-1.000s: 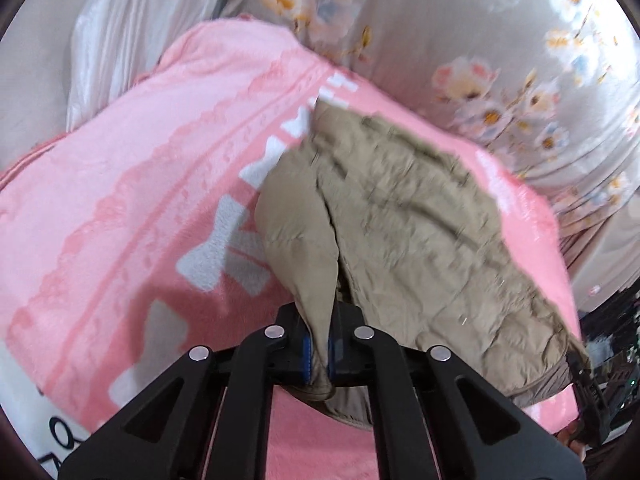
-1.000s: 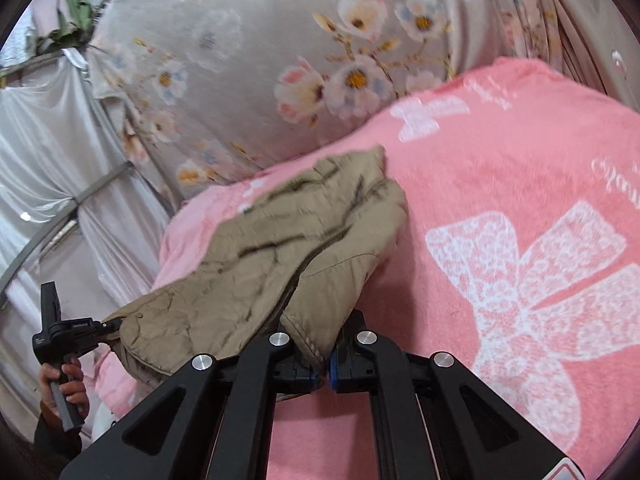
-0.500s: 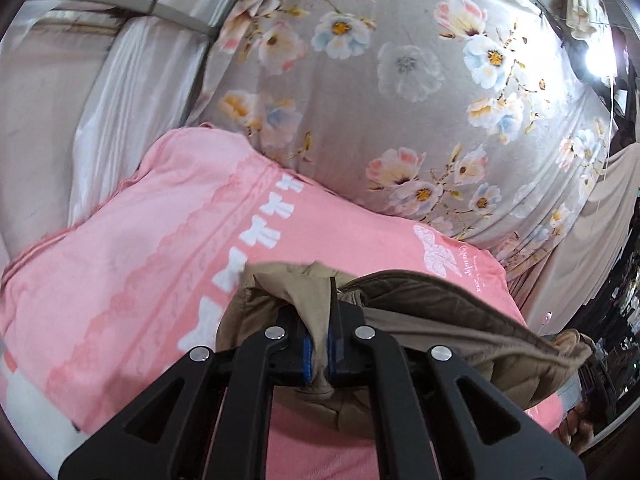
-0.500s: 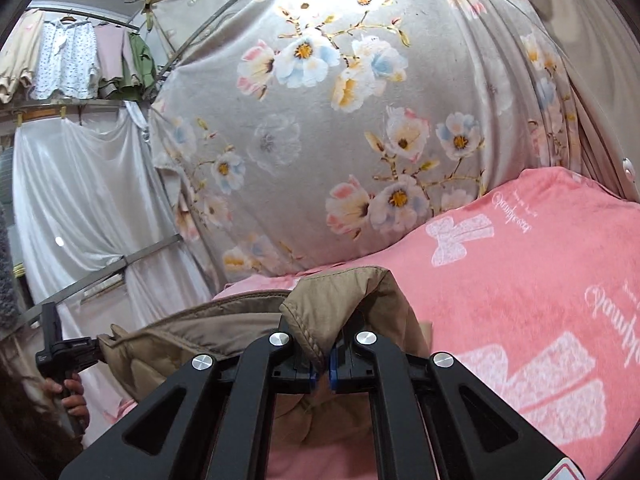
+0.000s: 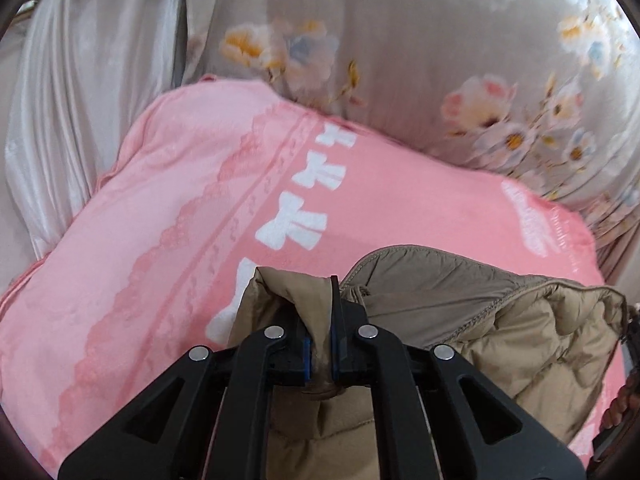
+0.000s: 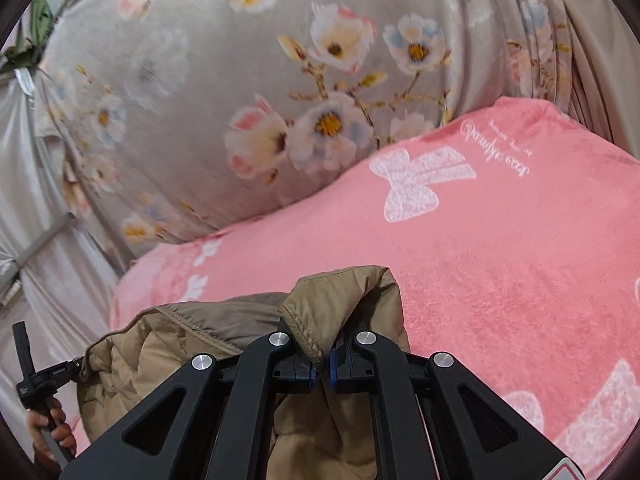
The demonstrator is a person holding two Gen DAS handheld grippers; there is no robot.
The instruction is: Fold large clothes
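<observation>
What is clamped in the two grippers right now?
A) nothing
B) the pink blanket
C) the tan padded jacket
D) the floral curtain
C: the left gripper and the right gripper each pinch a fold of the tan jacket, bunched above the pink blanket.

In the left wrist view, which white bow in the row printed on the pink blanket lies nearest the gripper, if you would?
The lowest bow, partly hidden behind the tan jacket held in the left gripper; the other bows sit farther up the pink blanket.
</observation>
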